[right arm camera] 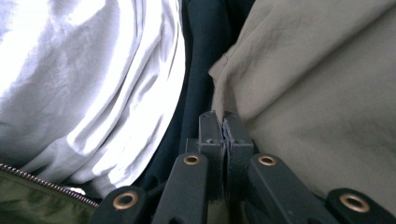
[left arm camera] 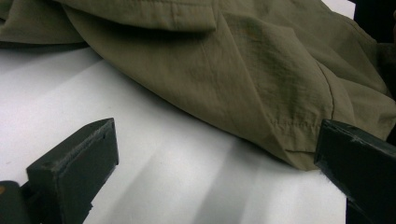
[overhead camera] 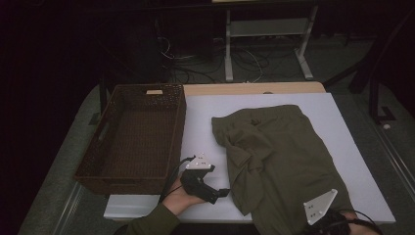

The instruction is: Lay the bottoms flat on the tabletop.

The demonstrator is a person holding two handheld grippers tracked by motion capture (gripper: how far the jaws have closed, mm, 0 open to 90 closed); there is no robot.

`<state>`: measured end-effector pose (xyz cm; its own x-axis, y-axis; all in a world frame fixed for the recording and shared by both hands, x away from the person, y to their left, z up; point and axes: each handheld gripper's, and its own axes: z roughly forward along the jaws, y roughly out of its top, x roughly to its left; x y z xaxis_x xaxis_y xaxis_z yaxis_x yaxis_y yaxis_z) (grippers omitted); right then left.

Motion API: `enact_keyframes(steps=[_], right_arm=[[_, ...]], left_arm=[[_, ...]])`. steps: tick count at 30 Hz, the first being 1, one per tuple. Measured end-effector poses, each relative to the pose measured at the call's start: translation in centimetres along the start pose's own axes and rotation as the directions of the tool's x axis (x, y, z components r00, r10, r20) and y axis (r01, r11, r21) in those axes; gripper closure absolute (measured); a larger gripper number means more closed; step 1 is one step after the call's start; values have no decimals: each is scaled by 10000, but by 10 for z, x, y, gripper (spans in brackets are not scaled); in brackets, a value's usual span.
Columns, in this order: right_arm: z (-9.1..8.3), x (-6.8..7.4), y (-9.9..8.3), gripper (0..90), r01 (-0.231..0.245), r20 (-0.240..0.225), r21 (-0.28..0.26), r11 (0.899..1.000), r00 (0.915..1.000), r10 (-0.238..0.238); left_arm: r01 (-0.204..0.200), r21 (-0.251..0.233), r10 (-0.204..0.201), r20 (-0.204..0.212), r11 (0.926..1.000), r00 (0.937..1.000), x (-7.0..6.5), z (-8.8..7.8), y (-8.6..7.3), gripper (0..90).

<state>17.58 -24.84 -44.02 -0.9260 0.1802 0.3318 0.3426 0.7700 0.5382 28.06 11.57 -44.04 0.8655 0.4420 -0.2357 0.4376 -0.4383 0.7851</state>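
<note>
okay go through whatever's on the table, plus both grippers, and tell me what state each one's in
Olive shirt: crumpled, spread on the white table, near hem over the front edge.
Wicker basket: upright, empty.
Left gripper: jaws open, on the table beside the shirt's edge, holding nothing.
Right gripper: jaws shut, pinching a fold of the shirt.

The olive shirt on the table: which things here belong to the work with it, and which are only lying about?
In the work:
- olive shirt, spread on the white table
- right claw, shut on the shirt's edge
- left claw, open beside the hem

Lying about:
- wicker basket, left of the shirt
- cables on the floor behind
</note>
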Motion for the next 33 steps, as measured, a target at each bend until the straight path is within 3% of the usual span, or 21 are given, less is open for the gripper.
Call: enact_keyframes(steps=[2, 5, 8, 10, 14, 17, 18, 20, 21, 22, 25, 26, 27, 28, 29, 30, 33], right_arm=[[-5, -2, -1, 754, -106, 242, -561, 9984, 9996, 120], [-17, -7, 0, 613, -227, 1046, -1560, 9875, 9937, 393], [-27, -14, 2, 561, -254, 1613, -2240, 9743, 9849, 628], [-32, -19, 4, 529, -423, 2045, -2589, 9650, 9740, 976], [-36, -33, 8, 467, -698, 2733, -2806, 9573, 9503, 1494], [-38, -44, 12, 450, -1060, 3139, -2951, 9496, 9279, 2012], [-40, -48, 13, 446, -1182, 3285, -3020, 9460, 9186, 2197], [-45, -58, 14, 433, -1440, 3728, -3146, 9382, 8903, 2616], [-49, -64, 14, 431, -1632, 3959, -3282, 9304, 8705, 2923], [-51, -69, 14, 431, -1722, 4093, -3358, 9261, 8588, 3081], [-63, -89, 13, 422, -2156, 4544, -3736, 9022, 8054, 3806], [-66, -94, 13, 422, -2282, 4632, -3772, 8976, 7928, 3962], [-69, -101, 13, 423, -2415, 4832, -3816, 8922, 7708, 4153], [-71, -106, 13, 425, -2480, 4896, -3835, 8896, 7622, 4235], [-74, -113, 13, 431, -2606, 4949, -3951, 8809, 7475, 4431], [-76, -118, 12, 434, -2664, 4977, -4003, 8768, 7402, 4521], [-84, -136, 10, 450, -2996, 5102, -4270, 8532, 6991, 5009]], left_arm=[[-7, -6, 7, 0, 10000, 10000, 0, 0, 0, 0], [-7, -39, 7, -4, 10000, 10000, 0, -1, 1, 0], [-28, -18, 28, 4, 10000, 10000, 0, 0, 1, 0], [-45, -17, 45, 8, 10000, 10000, 0, 0, 1, 0], [-55, -29, 55, 28, 10000, 10000, -1, 0, 1, 0], [-72, -39, 73, 46, 10000, 10000, -1, -1, 2, 0], [-97, -36, 97, 54, 9999, 9999, -1, -1, 2, 0], [-114, -25, 114, 67, 9999, 9999, -1, -1, 2, 0], [-115, -25, 115, 68, 9999, 9999, -1, -1, 1, 0], [-109, -30, 110, 75, 9999, 9999, -1, -1, 1, 0], [-101, -39, 102, 84, 9999, 9999, -2, -1, 1, 0], [-114, -34, 114, 79, 9999, 9999, -2, -1, 1, 0], [-123, -35, 123, 71, 9999, 9999, -2, 0, 1, 0], [-106, -34, 107, 75, 9999, 9999, -3, 0, 1, 0], [-98, -35, 99, 79, 9999, 9999, -3, 0, 1, 0], [-100, -26, 100, 69, 9999, 9999, -3, 0, 0, 0], [-77, 15, 77, 64, 10000, 9999, -4, 0, -1, 0]])
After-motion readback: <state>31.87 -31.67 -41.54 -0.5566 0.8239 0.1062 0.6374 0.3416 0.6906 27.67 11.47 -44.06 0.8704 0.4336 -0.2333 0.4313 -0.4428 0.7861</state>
